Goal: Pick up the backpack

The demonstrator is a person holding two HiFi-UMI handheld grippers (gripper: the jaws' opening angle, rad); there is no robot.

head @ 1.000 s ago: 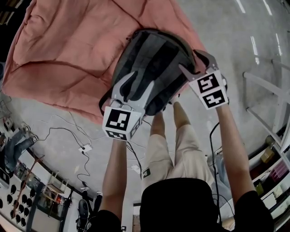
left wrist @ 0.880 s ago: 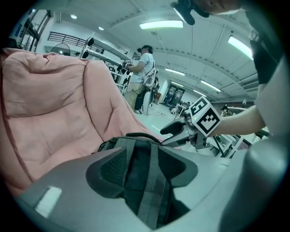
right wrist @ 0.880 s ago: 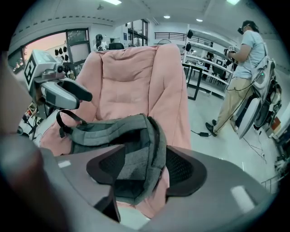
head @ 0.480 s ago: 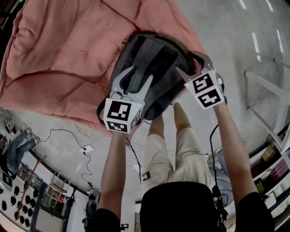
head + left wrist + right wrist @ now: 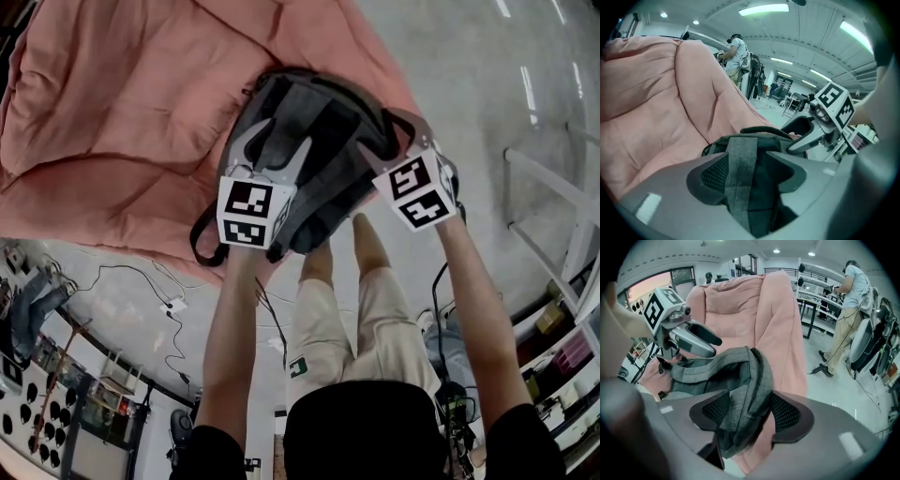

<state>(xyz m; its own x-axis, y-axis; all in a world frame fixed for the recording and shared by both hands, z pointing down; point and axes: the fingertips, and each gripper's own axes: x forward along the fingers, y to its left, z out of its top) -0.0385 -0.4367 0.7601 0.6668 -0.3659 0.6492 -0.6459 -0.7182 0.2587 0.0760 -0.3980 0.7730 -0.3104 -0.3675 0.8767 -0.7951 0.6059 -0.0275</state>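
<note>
The grey backpack (image 5: 328, 127) lies on a pink quilt (image 5: 122, 122), at the quilt's edge nearest the person, with its straps facing up. Part of its lower end reaches past that edge towards the person's legs (image 5: 352, 309). The left gripper (image 5: 278, 136) sits over the left side of the backpack. In the left gripper view its jaws are apart and opening, and one grey strap (image 5: 740, 164) runs up between the pads without being squeezed. The right gripper (image 5: 380, 131) is at the backpack's right side. In the right gripper view its jaws are closed on a bunched fold of the grey fabric (image 5: 743, 380), which fills the gap between the pads and hangs below them. Each gripper shows in the other's view, just across the backpack from it. Each has a cube with square markers at its rear, the left cube (image 5: 248, 214) over the quilt's edge and the right cube (image 5: 415, 190) over the bare floor (image 5: 469, 75). The quilt is spread on this grey floor. Beyond its near edge, cables and a white power strip (image 5: 173, 305) lie on the floor. A white frame (image 5: 553, 178) stands off to the right. Another person (image 5: 853, 287) stands in the background of both gripper views.
</note>
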